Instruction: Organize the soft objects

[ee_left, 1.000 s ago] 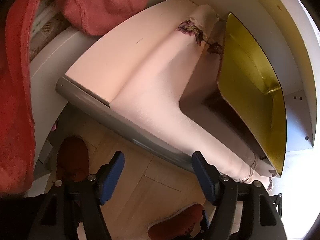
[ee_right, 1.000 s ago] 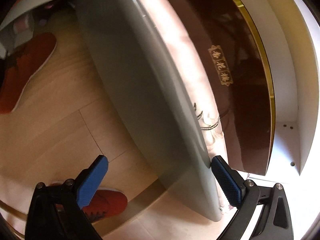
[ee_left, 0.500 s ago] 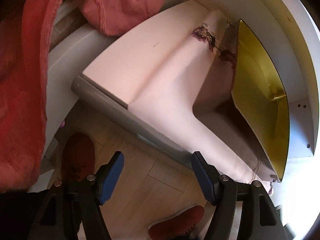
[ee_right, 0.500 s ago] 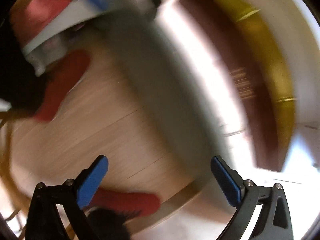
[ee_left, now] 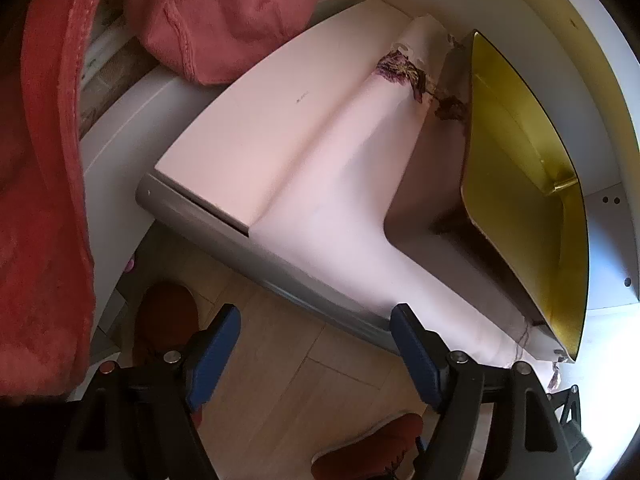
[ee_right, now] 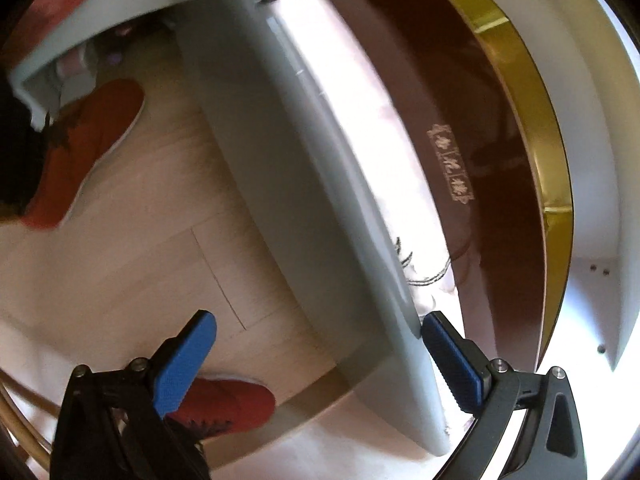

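Observation:
A pale pink folded cloth [ee_left: 320,200] lies in an open drawer, its flower-embroidered end [ee_left: 404,68] at the far side. In the right wrist view the same cloth [ee_right: 352,92] shows behind the grey drawer front [ee_right: 280,160]. My left gripper [ee_left: 316,316] hangs over the drawer front [ee_left: 224,236], its jaws opening with nothing between them. My right gripper [ee_right: 318,320] is open and holds nothing, its right pad [ee_right: 452,360] close beside the drawer's front edge. A red towel [ee_left: 224,12] hangs at the upper left.
A box, brown outside [ee_right: 480,120] and gold inside [ee_left: 520,184], stands on edge in the drawer's right side. White cabinet walls [ee_left: 608,240] close in the right. Below are a wood floor [ee_left: 288,380] and two red slippers [ee_right: 88,140] [ee_right: 228,400].
The right gripper has lifted back from the drawer front, so more floor and the other gripper's pad now show. The left gripper's jaws have spread a little. The cloth has not moved.

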Demonstrator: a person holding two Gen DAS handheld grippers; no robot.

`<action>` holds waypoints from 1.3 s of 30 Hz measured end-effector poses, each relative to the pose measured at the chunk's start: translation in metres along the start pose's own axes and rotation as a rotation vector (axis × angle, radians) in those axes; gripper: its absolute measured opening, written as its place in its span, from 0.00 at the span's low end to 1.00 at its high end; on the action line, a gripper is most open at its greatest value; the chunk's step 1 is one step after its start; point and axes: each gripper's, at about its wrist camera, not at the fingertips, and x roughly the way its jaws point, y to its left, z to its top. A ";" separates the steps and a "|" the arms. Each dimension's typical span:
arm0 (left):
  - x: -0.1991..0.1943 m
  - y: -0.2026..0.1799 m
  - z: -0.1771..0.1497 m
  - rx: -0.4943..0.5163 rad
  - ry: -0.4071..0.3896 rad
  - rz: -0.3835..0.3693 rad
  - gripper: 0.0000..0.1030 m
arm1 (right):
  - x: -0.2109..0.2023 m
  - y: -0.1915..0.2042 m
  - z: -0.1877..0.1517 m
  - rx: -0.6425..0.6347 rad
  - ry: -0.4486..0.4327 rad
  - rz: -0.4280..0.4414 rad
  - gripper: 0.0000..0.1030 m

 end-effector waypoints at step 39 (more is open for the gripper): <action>-0.042 0.029 -0.081 0.039 0.181 0.183 0.79 | -0.092 0.090 -0.024 -0.140 0.182 0.120 1.00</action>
